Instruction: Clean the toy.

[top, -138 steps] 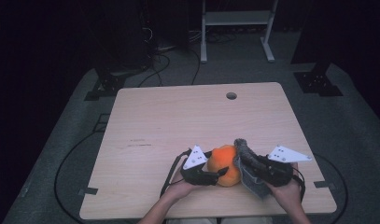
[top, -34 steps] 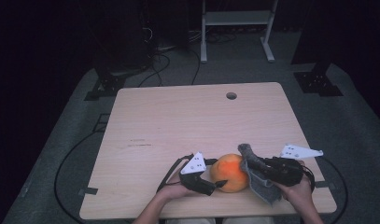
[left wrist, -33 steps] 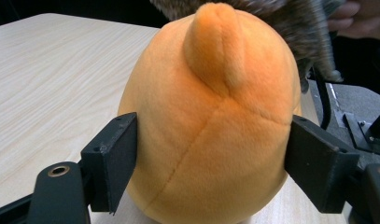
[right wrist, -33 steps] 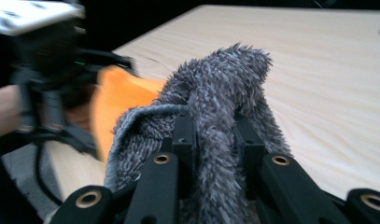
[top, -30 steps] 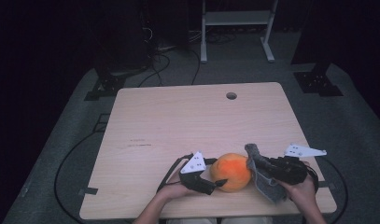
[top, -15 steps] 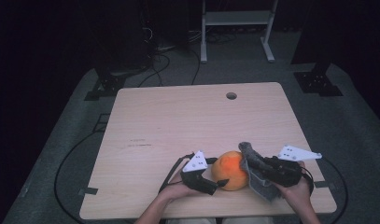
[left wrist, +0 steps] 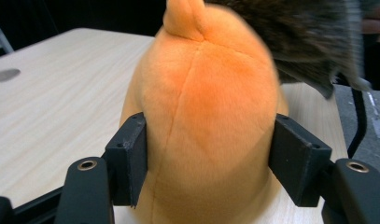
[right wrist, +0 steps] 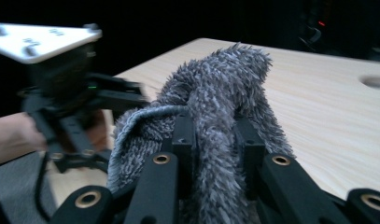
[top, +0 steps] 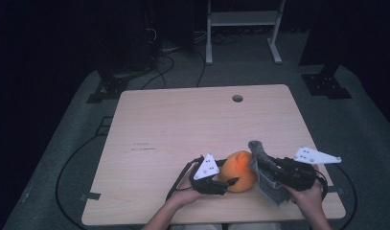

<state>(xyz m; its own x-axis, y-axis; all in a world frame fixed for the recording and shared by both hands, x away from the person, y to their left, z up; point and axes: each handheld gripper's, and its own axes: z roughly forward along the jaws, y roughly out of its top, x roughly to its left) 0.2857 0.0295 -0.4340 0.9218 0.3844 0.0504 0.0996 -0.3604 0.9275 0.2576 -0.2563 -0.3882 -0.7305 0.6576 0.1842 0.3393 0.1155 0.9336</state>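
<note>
1. The left hand-held gripper (top: 220,184) is clasping the orange plush toy (top: 240,171); its jaws have just been closing, and in the left gripper view the two black pads are pressing into the sides of the toy (left wrist: 211,116), which is sitting squarely between them.
2. The toy is resting on the desk (top: 183,129) near its front edge, straight ahead of the left hand-held gripper and between the two grippers.
3. The right hand-held gripper (top: 259,160) is pinching a grey fuzzy cloth (top: 267,179), jaws narrowly closed on it; in the right gripper view the cloth (right wrist: 215,107) is bunching up between the jaws and spilling over them.
4. The cloth is hanging just beside the toy, on its right, at the tips of the right hand-held gripper.
</note>
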